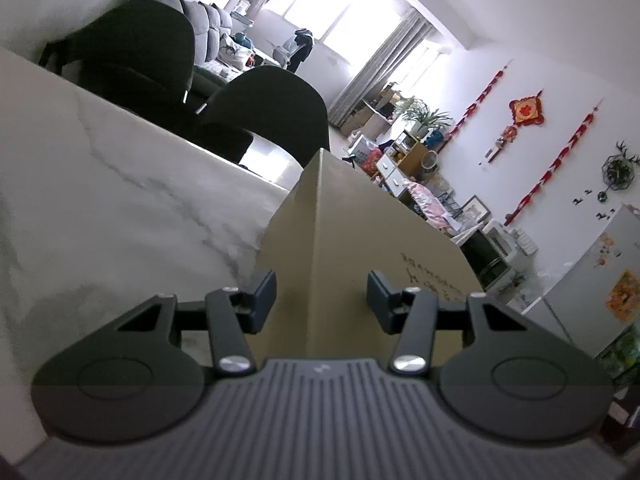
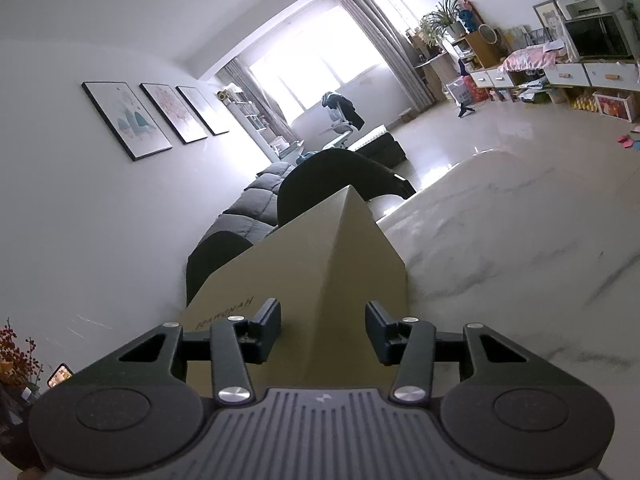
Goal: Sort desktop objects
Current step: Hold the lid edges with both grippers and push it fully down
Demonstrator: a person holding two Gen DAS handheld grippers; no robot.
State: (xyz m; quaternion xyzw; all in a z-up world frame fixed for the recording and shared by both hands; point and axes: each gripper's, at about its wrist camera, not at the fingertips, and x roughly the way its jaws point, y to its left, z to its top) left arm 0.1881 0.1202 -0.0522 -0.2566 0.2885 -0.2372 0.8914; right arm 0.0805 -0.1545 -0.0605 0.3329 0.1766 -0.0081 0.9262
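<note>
Left gripper (image 1: 321, 300): jaws stand apart, nothing between the pads; they straddle a vertical corner edge of the cardboard box (image 1: 360, 248), one pad to each side of the edge, no contact that I can confirm. The box sits on the marble table (image 1: 100, 200), handwriting visible on its right-hand face. The pose suggests the gripper is lined up on the corner to steady or frame the box rather than to pinch it, since the spread is wider than the edge itself. Right gripper (image 2: 322, 322): likewise spread, pads empty, astride another corner edge of the cardboard box (image 2: 320, 264), whose left face bears print. Marble table (image 2: 500, 240) runs off to the right; dark chairs (image 2: 344, 176) lie beyond. Judgement: both tools bracket opposite corners of one box, which fits either positioning it as the sorting container or releasing it after a move; the views do not settle which. The box interior is out of view, and no loose desktop items show, so I cannot tell what has been sorted.
</note>
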